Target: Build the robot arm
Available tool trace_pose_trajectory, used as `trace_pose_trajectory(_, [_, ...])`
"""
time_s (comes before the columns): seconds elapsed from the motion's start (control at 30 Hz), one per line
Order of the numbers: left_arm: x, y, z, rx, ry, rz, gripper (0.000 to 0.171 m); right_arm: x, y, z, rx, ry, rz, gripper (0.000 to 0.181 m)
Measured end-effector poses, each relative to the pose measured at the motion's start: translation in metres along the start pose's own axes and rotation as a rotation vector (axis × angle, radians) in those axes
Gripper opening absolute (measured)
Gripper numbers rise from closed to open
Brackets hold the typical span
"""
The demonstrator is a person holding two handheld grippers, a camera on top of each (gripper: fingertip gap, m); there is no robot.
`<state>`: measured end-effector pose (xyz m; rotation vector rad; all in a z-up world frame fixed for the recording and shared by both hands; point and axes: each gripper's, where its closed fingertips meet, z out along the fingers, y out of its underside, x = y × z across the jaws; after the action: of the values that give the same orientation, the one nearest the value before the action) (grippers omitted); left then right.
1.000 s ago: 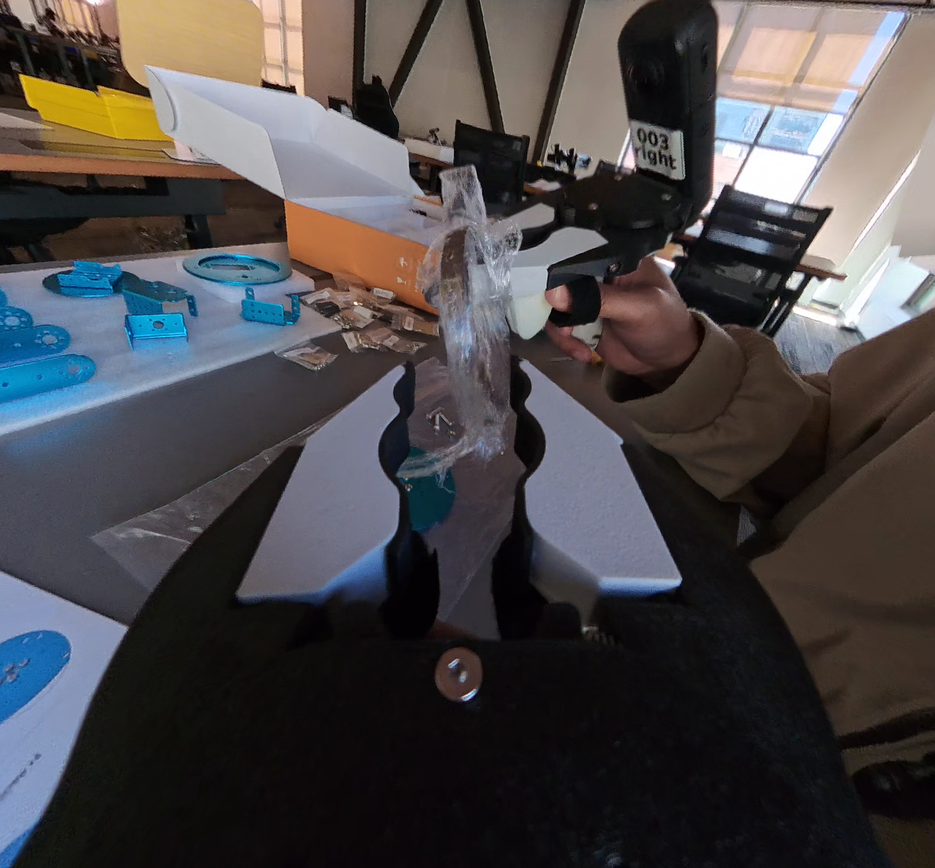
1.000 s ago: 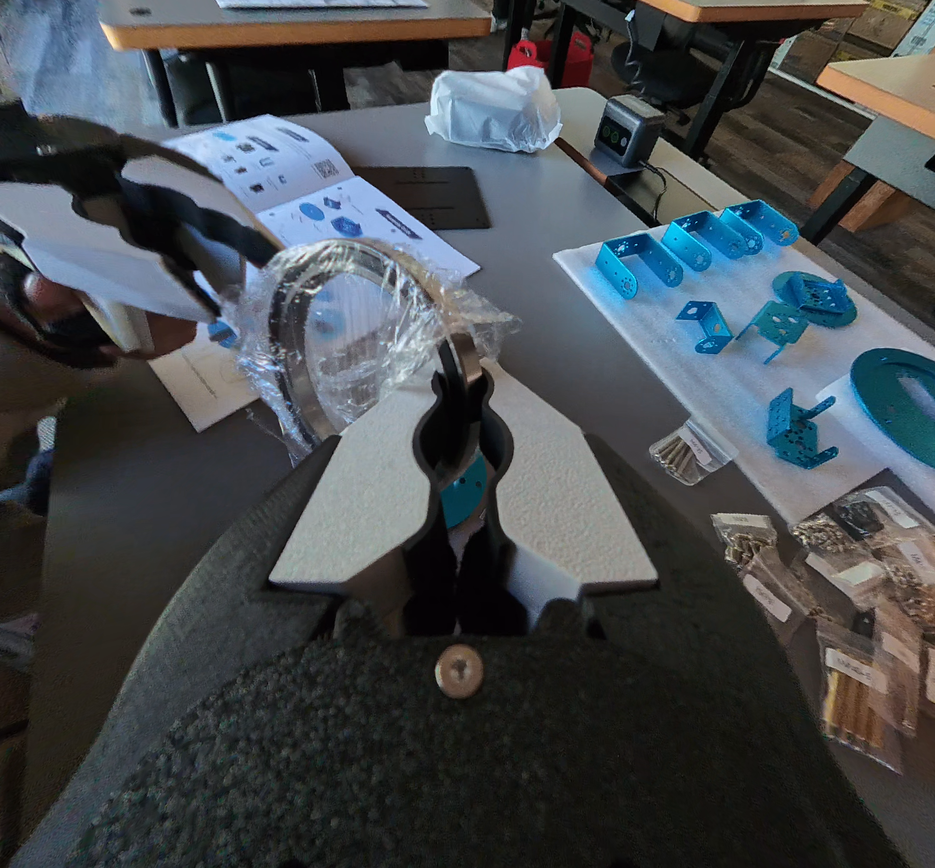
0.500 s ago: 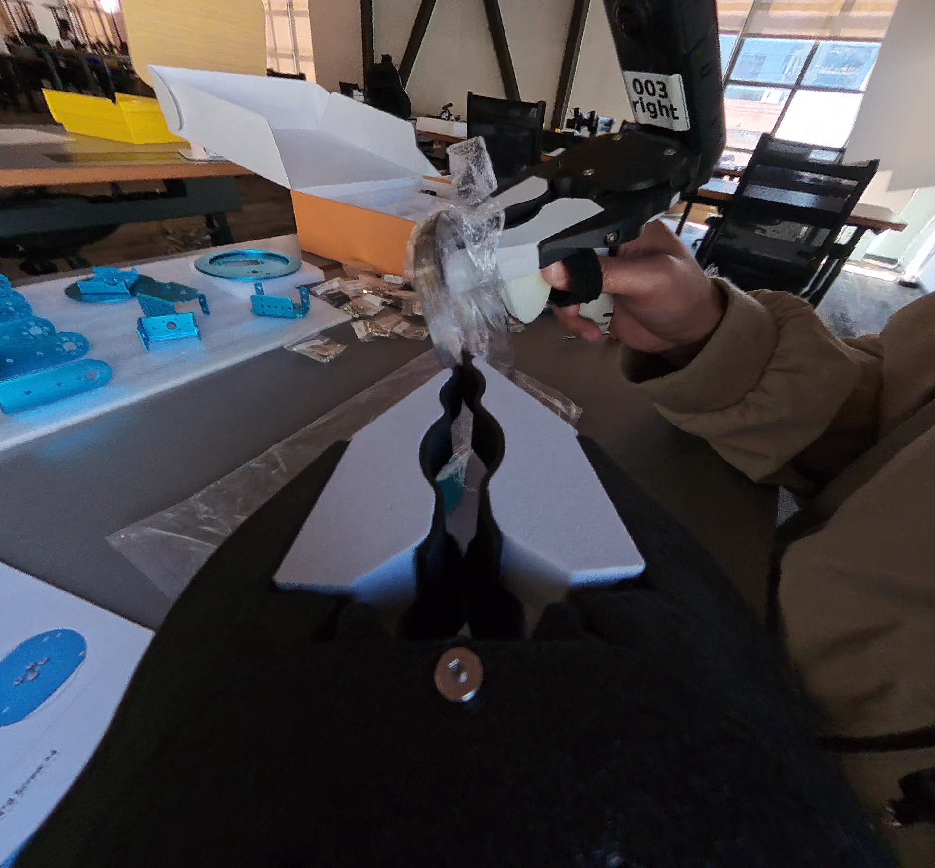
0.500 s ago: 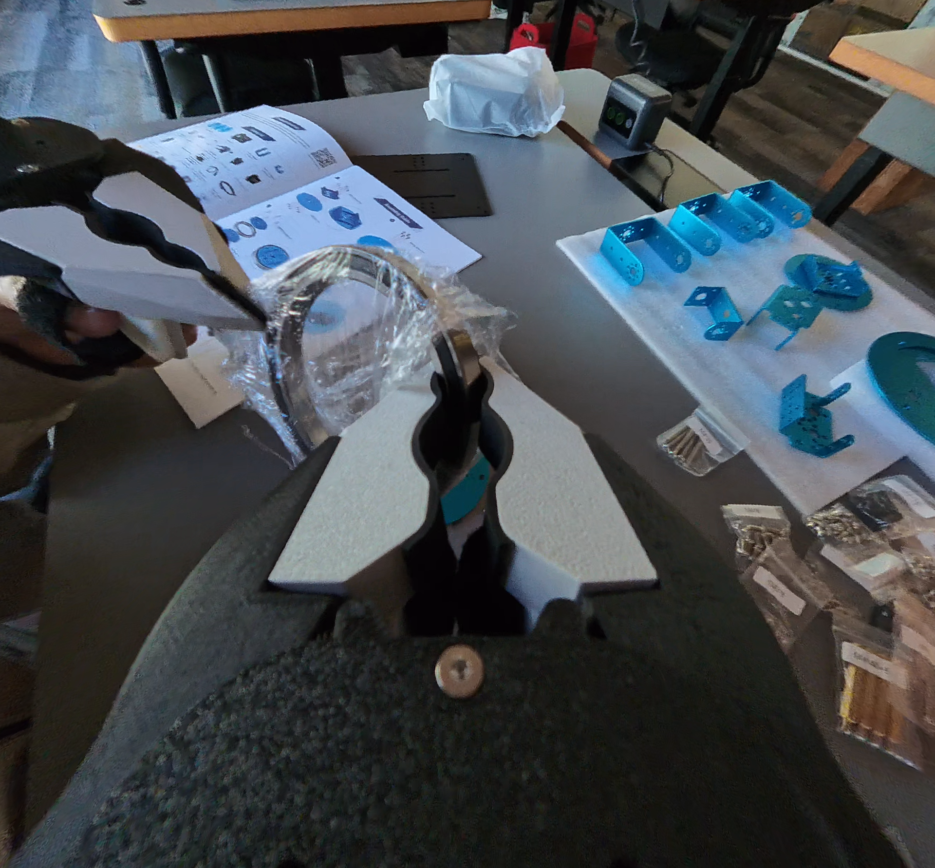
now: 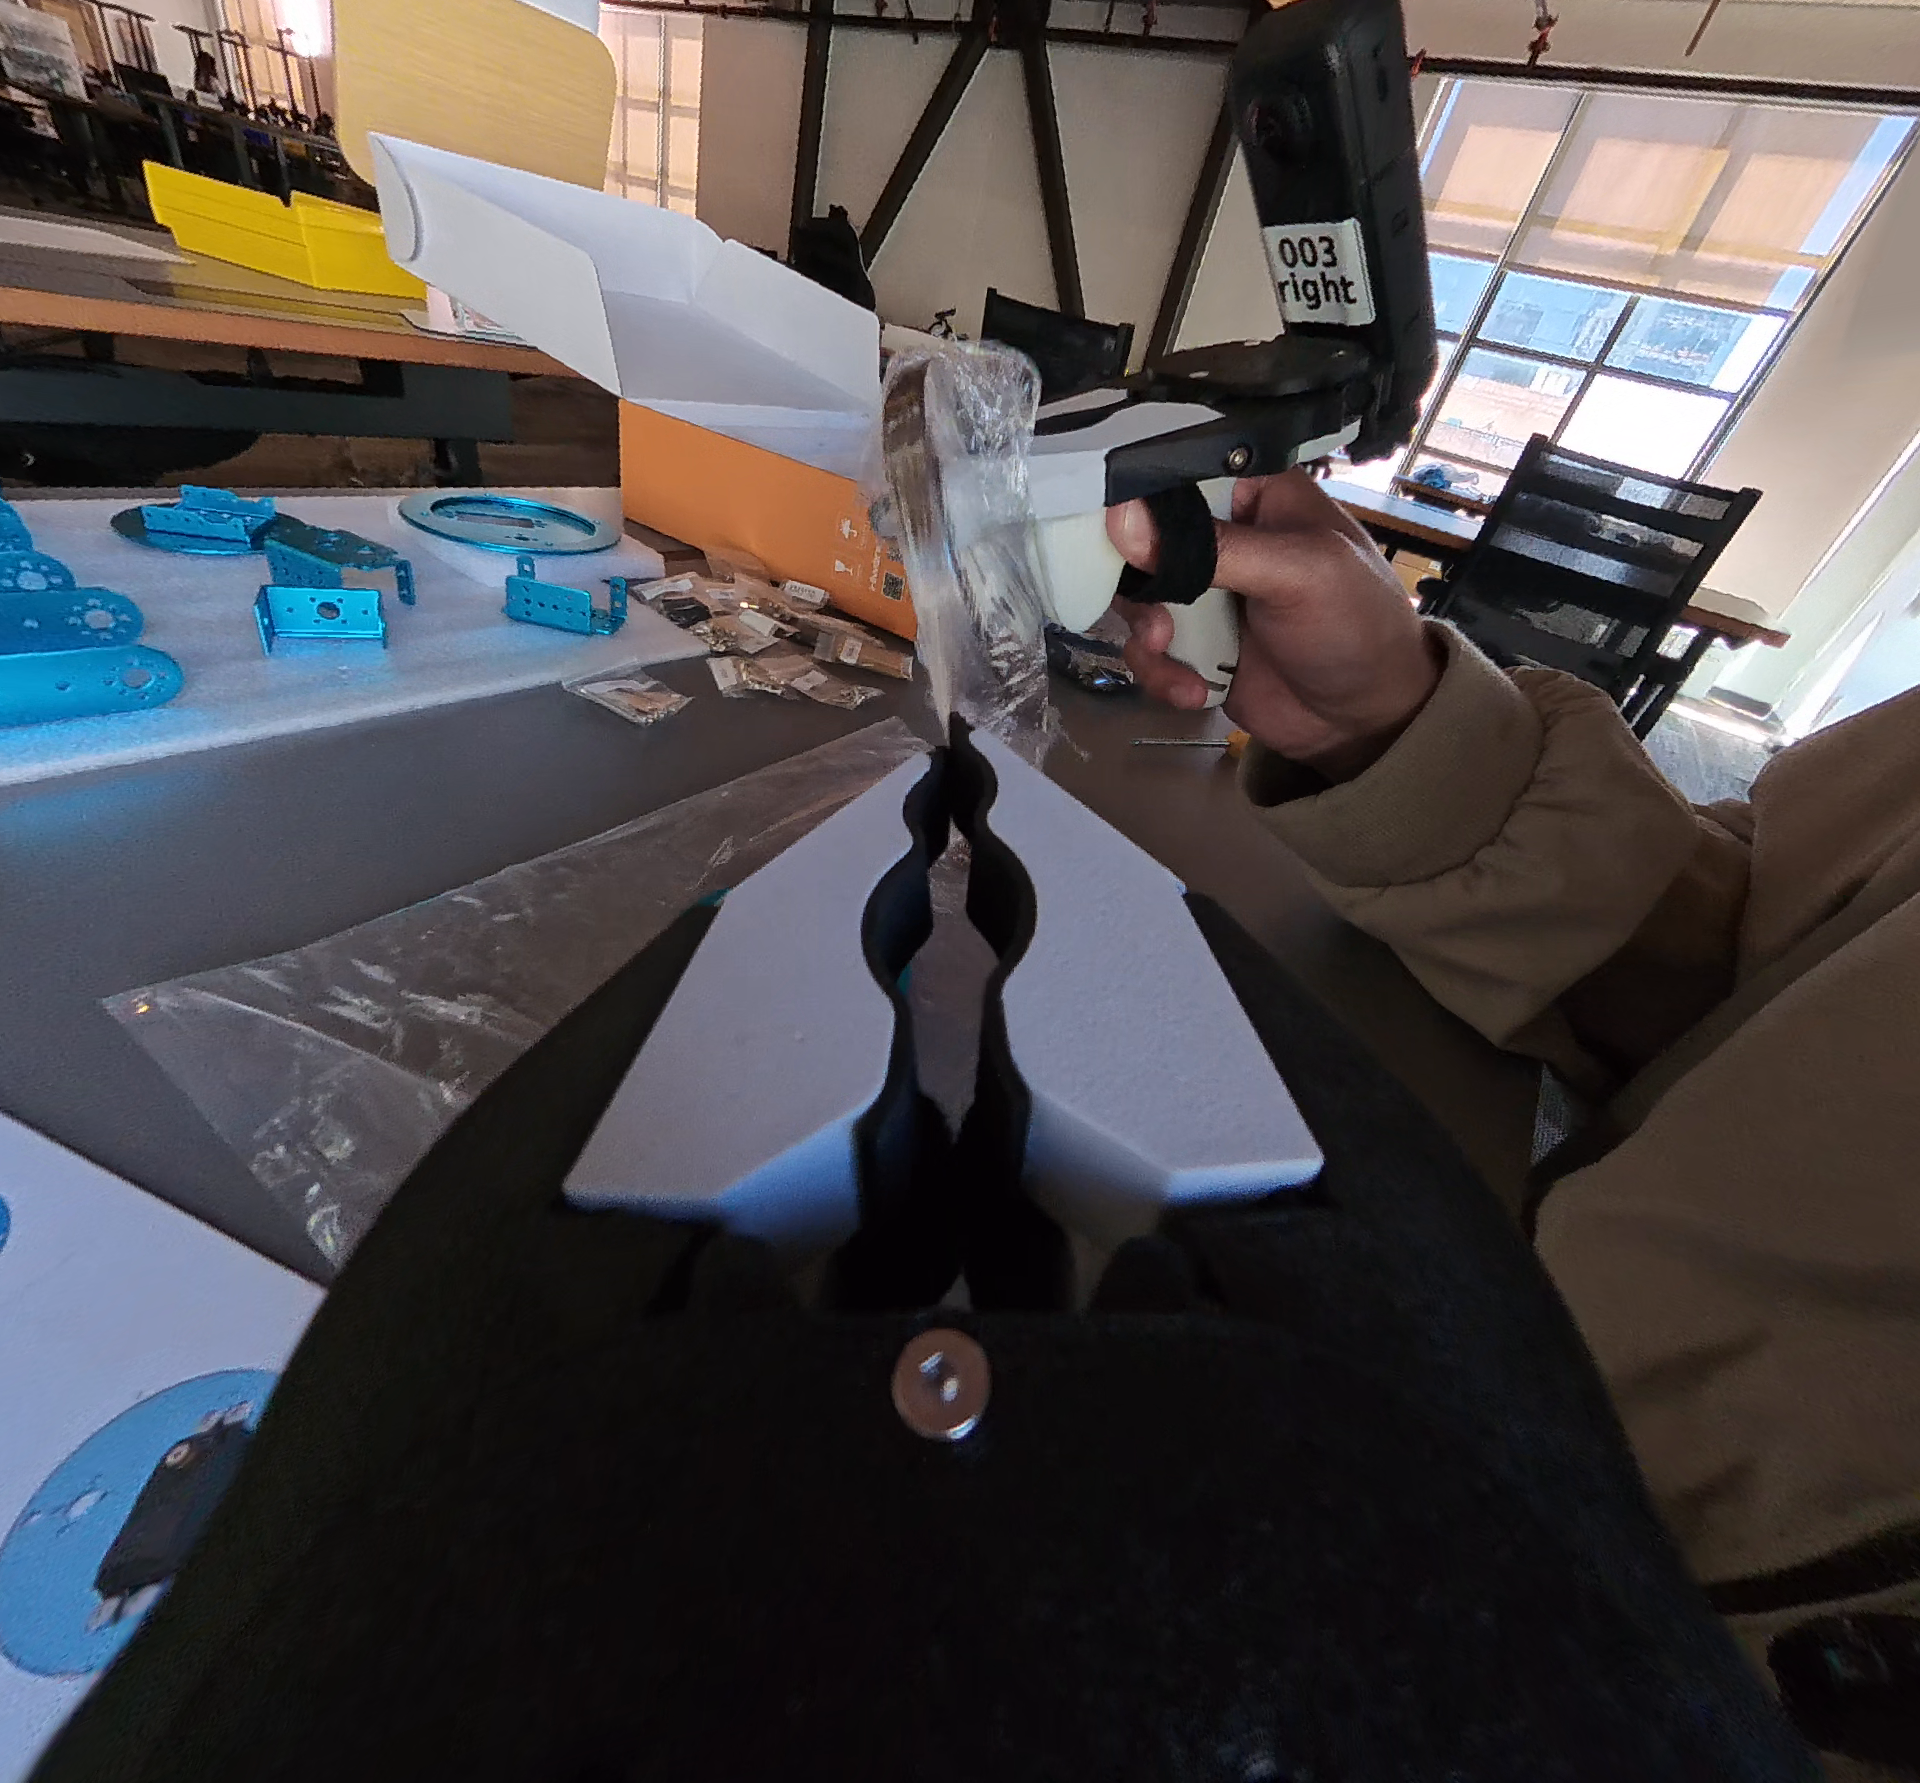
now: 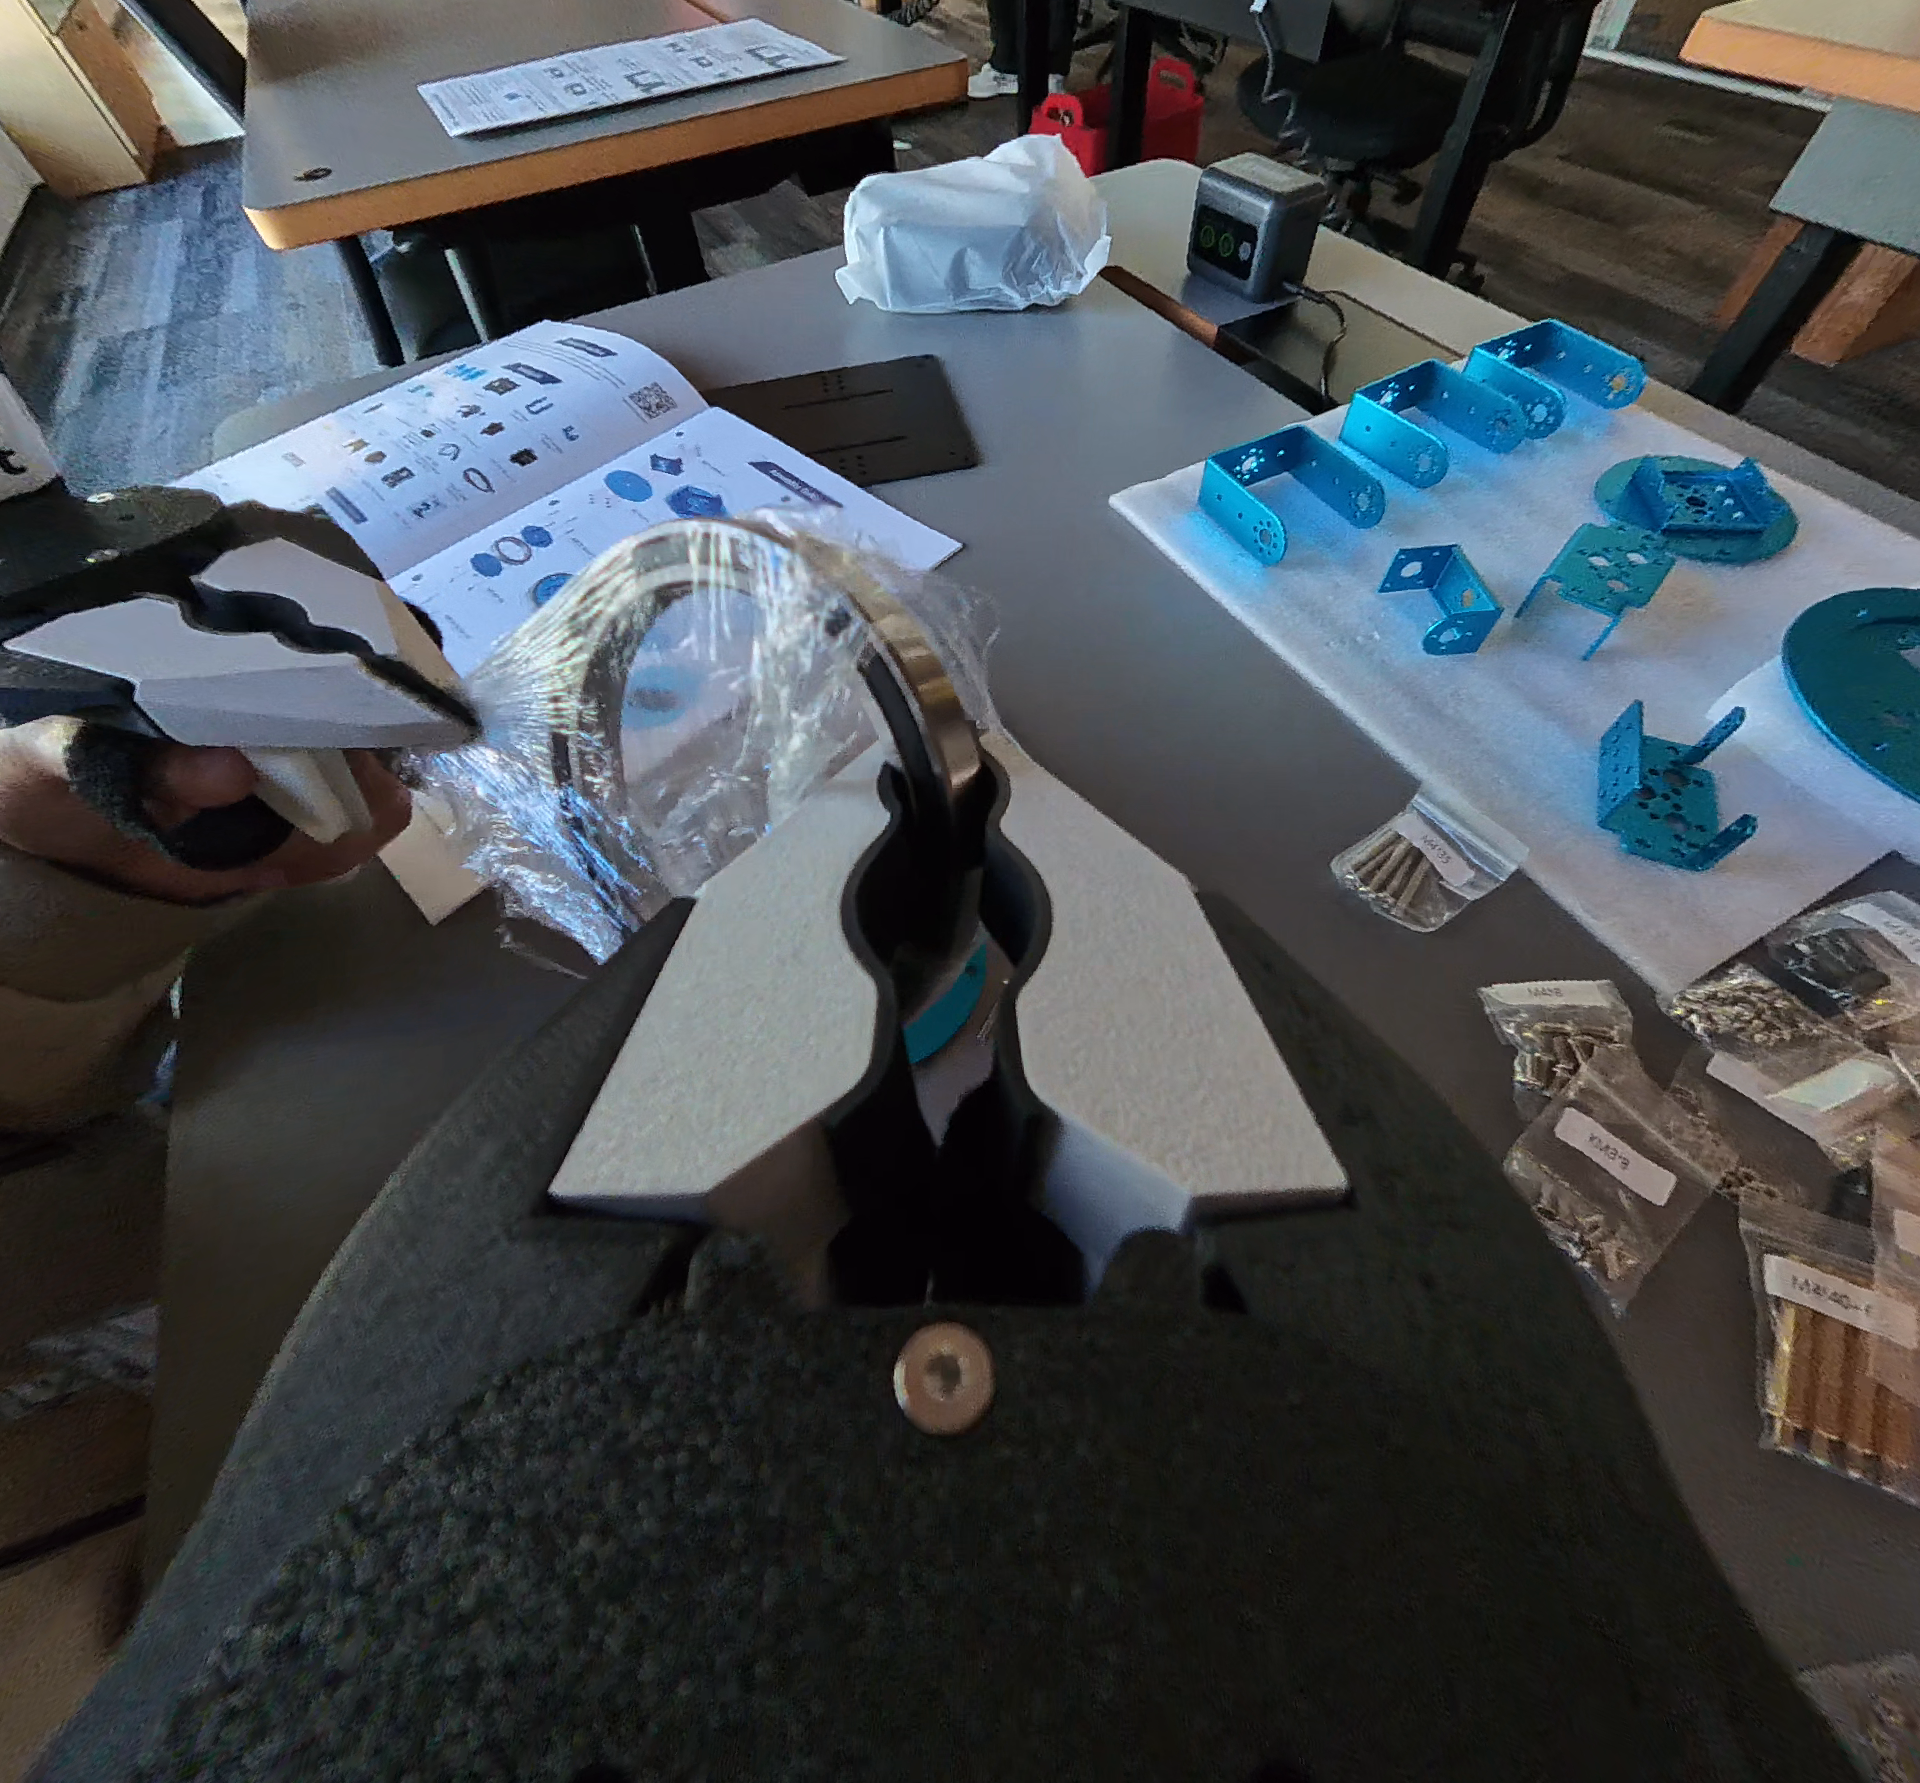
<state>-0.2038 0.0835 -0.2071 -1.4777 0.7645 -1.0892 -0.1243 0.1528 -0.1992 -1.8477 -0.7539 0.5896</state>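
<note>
My right gripper point(image 6: 940, 783) is shut on a metal ring point(image 6: 920, 684) wrapped in clear plastic film point(image 6: 707, 694) and holds it upright above the grey table point(image 6: 1122, 590). My left gripper point(image 5: 954, 746) is shut, its tips pinching the film point(image 5: 977, 632) at the ring's lower edge. The film is stretched taut between ring and tips. In the right wrist view the left gripper point(image 6: 468, 720) comes in from the left with the film drawn toward it. In the left wrist view the ring point(image 5: 920, 486) is edge-on, with the right gripper point(image 5: 1049, 455) and a hand point(image 5: 1288, 632) behind it.
Blue metal brackets point(image 6: 1444, 590) lie on a white foam sheet point(image 6: 1538, 798) at the right. Bags of screws point(image 6: 1600, 1172) lie nearer. An open manual point(image 6: 582, 486), a black plate point(image 6: 862, 414) and a white bag point(image 6: 966, 227) lie farther. An open orange box point(image 5: 748, 507) and a clear sheet point(image 5: 416, 1006) are on the table. Spacing between my two grippers at the tips: around 11 cm.
My left gripper was open around the wrapped ring, then shut on the film and drew back, stretching it. The right gripper kept its hold on the ring.
</note>
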Motion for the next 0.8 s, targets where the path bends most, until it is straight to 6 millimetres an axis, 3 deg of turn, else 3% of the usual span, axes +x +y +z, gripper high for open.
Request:
trace_pose_trajectory(0.27, [0.007,0.011,0.003,-0.051,0.043,-0.006,0.000,0.012,0.001,-0.004,0.016,0.009,0.078,0.004])
trace_pose_trajectory(0.37, [-0.005,0.009,0.005,-0.096,0.024,0.042,0.000,0.002,-0.003,-0.003,-0.016,0.056,-0.110,0.004])
trace_pose_trajectory(0.43, [-0.007,-0.006,0.006,-0.108,0.058,0.051,0.032,-0.002,-0.006,-0.008,-0.036,0.089,-0.195,0.004])
trace_pose_trajectory(0.47, [-0.010,-0.016,0.008,-0.111,0.054,0.084,0.038,-0.002,-0.007,-0.010,-0.049,0.121,-0.251,0.004])
trace_pose_trajectory(0.53, [-0.002,-0.036,0.017,-0.118,0.070,0.216,0.049,-0.012,-0.007,-0.009,-0.081,0.149,-0.405,0.004])
trace_pose_trajectory(0.6, [0.019,-0.046,0.029,-0.149,0.136,0.411,0.047,-0.023,-0.006,-0.007,-0.120,0.178,-0.514,0.004])
trace_pose_trajectory(0.73, [0.049,-0.035,0.040,-0.282,0.261,0.811,0.034,-0.044,-0.006,-0.001,-0.132,0.091,-0.516,0.004])
trace_pose_trajectory(0.8, [0.047,-0.029,0.041,-0.369,0.254,0.966,0.034,-0.046,-0.007,-0.001,-0.136,0.072,-0.501,0.004])
